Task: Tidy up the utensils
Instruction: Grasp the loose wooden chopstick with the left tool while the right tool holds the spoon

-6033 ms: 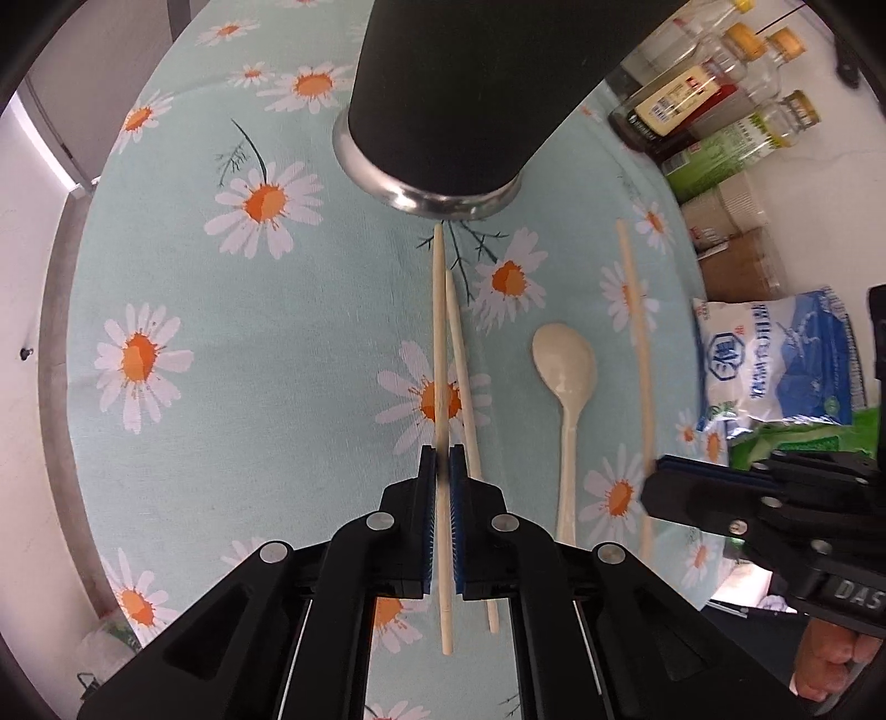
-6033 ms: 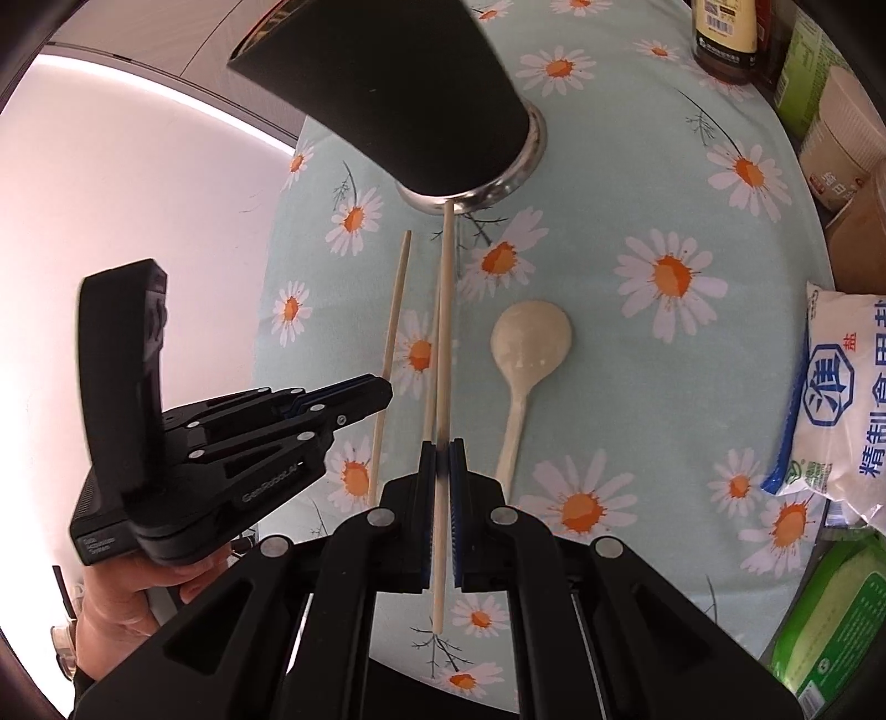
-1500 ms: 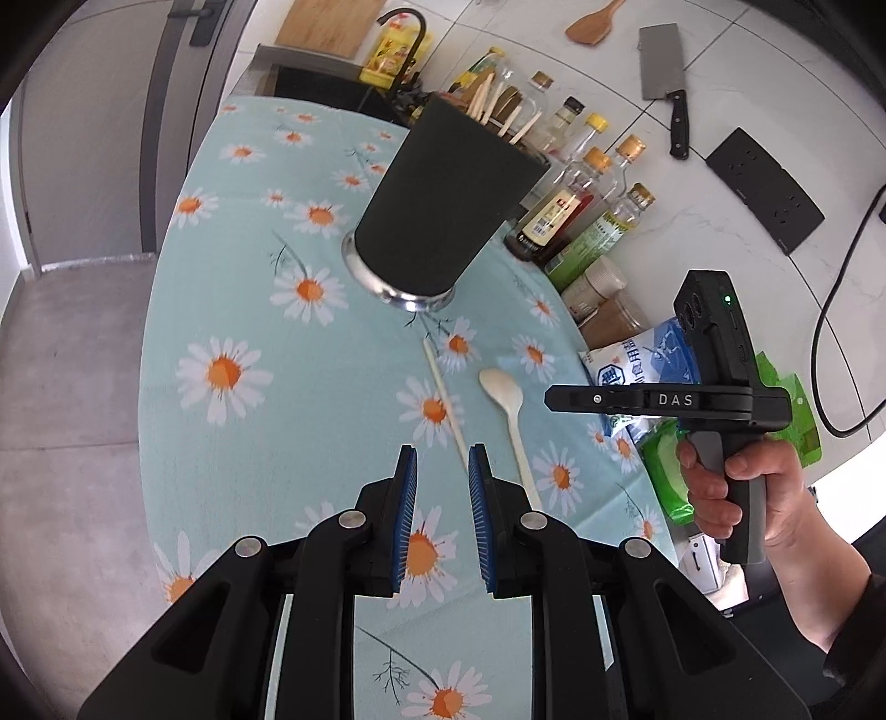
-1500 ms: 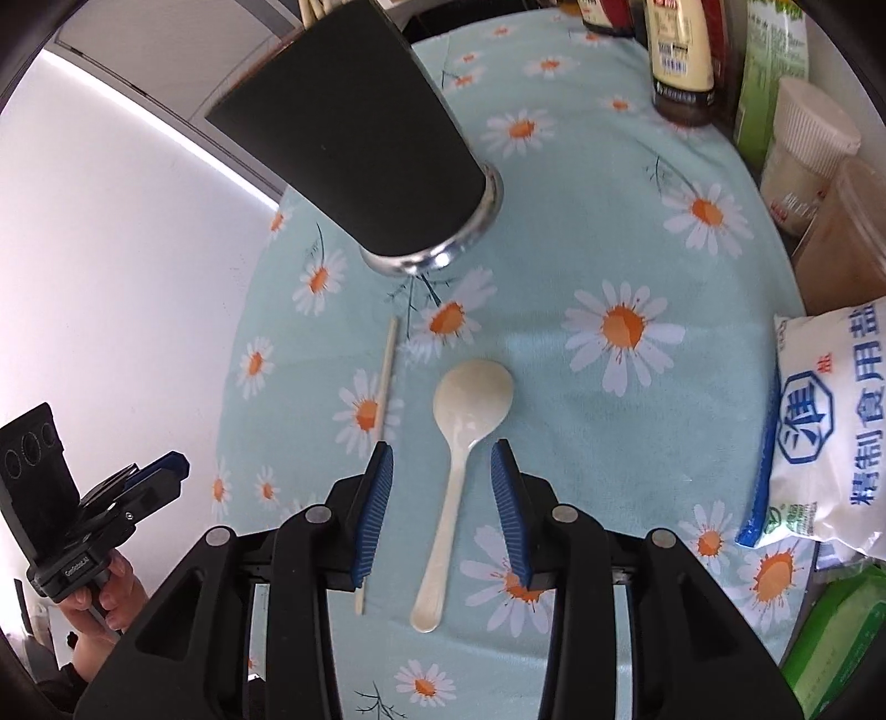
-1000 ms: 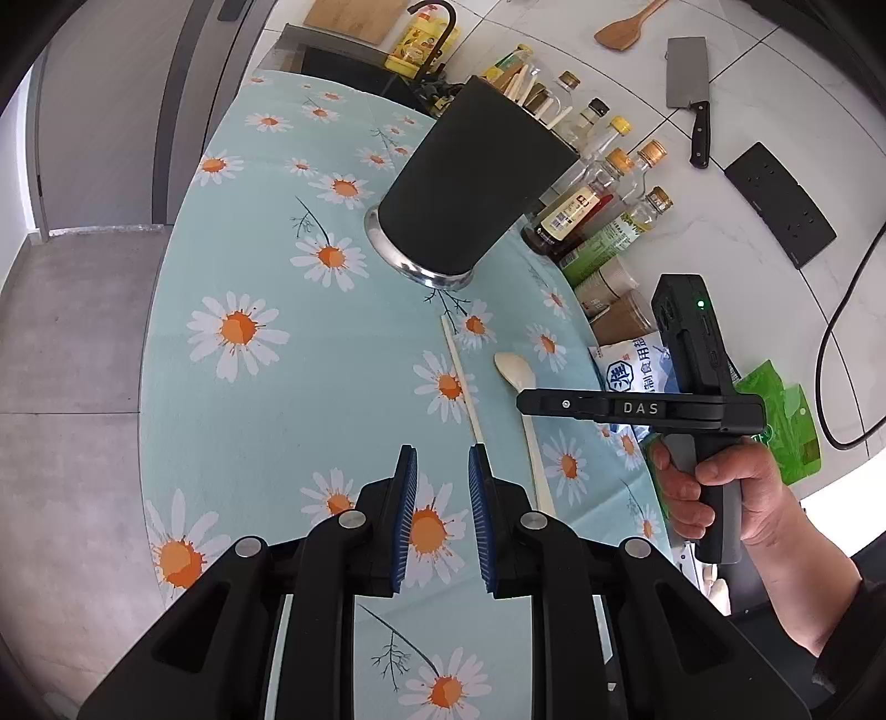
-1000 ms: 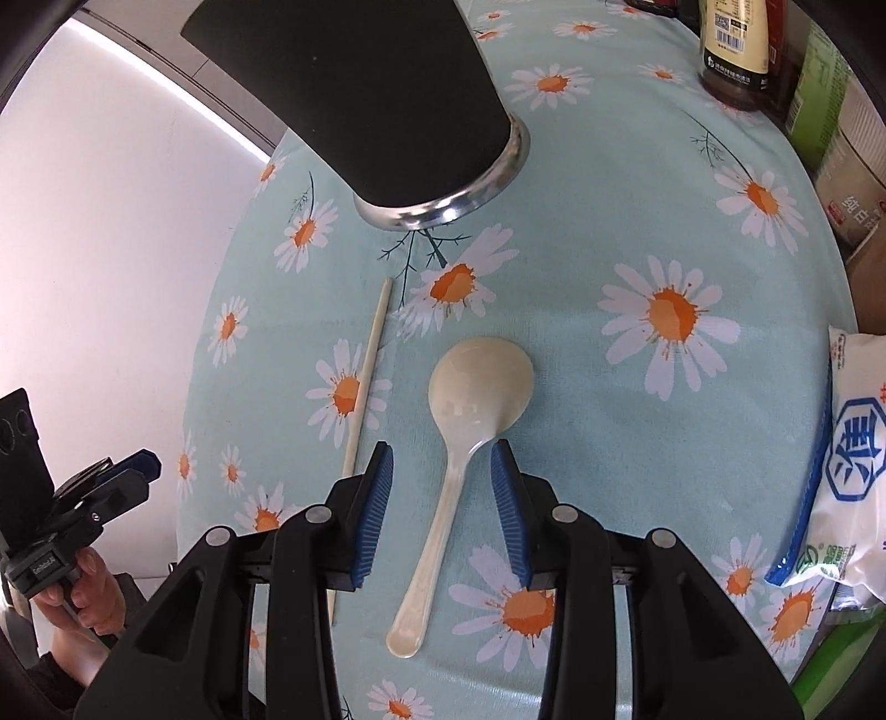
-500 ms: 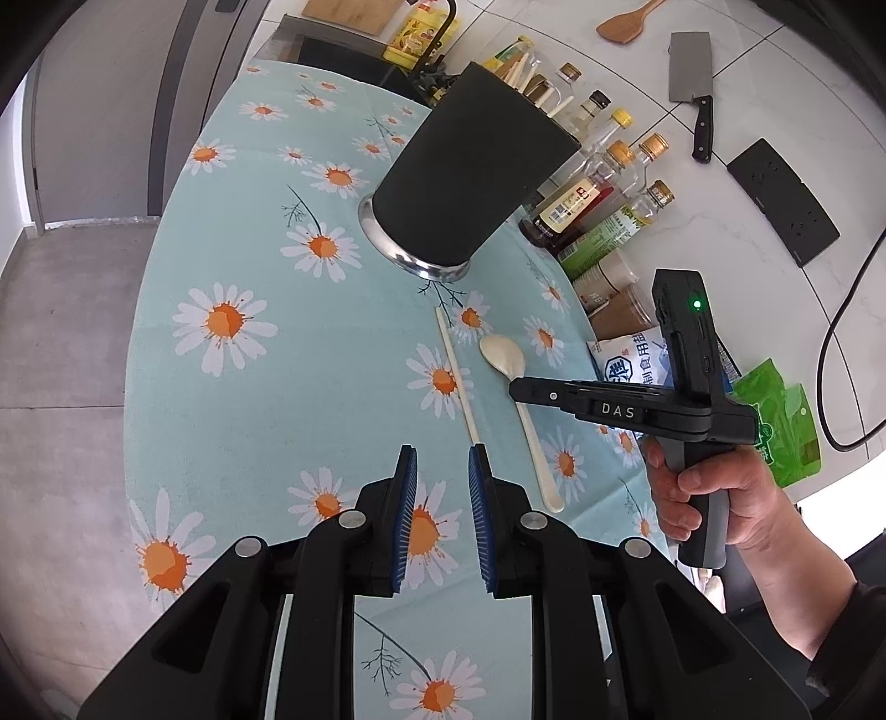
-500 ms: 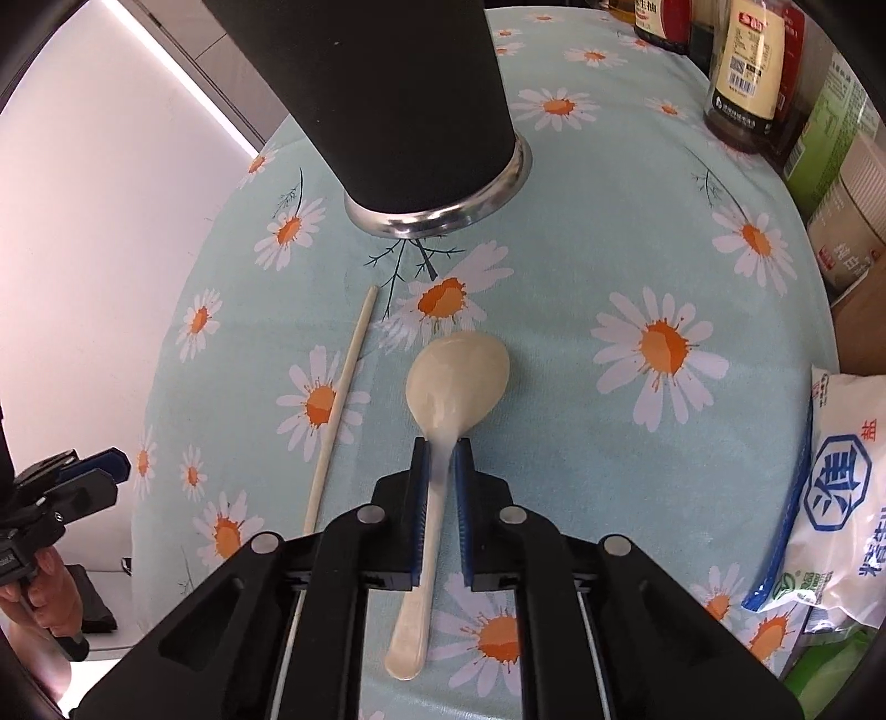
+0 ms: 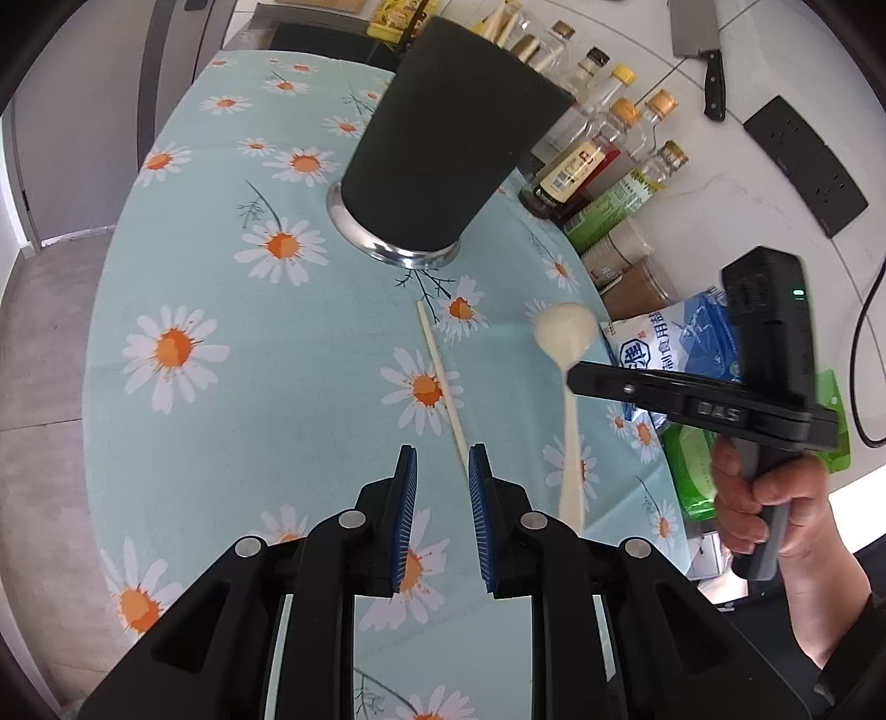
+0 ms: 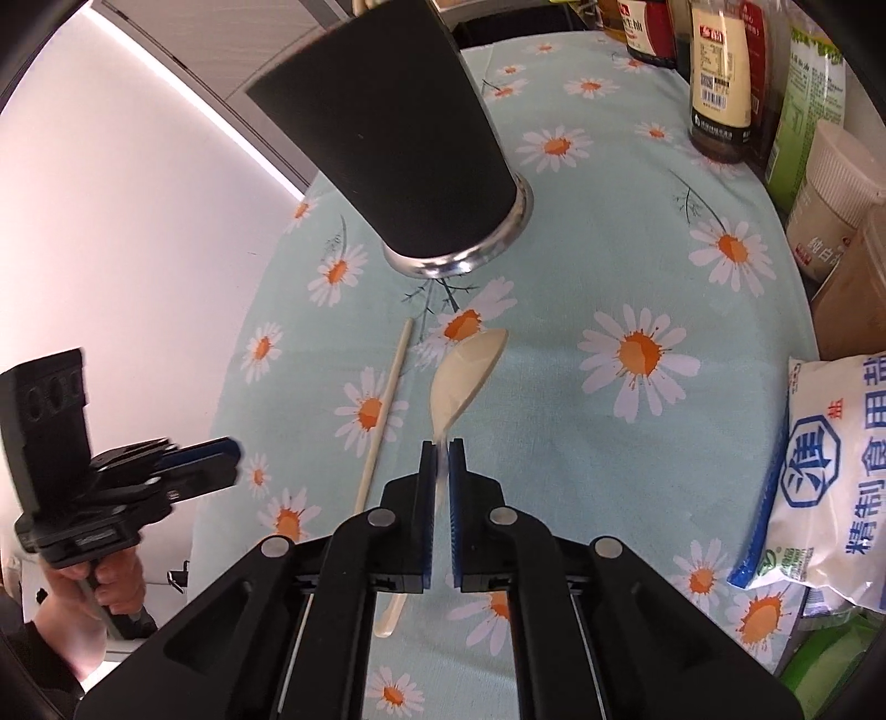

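Spoon (image 10: 465, 371) is now hanging clear of the bench (image 10: 581, 277), pinched by the just-closed right tongs (image 10: 441, 448); left tongs (image 9: 441, 471) are idling spread, chopstick (image 9: 441, 382) just ahead.

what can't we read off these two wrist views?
- Inside of the black holder: both views see only its outer wall; a few stick tips show over the rim in the left wrist view, count unclear.
- Spoon handle: right wrist view, the middle hidden between the right gripper fingers, which have just closed on it.
- Bottle labels: too small to read.
- Salt bag: cut off by the frame edge.
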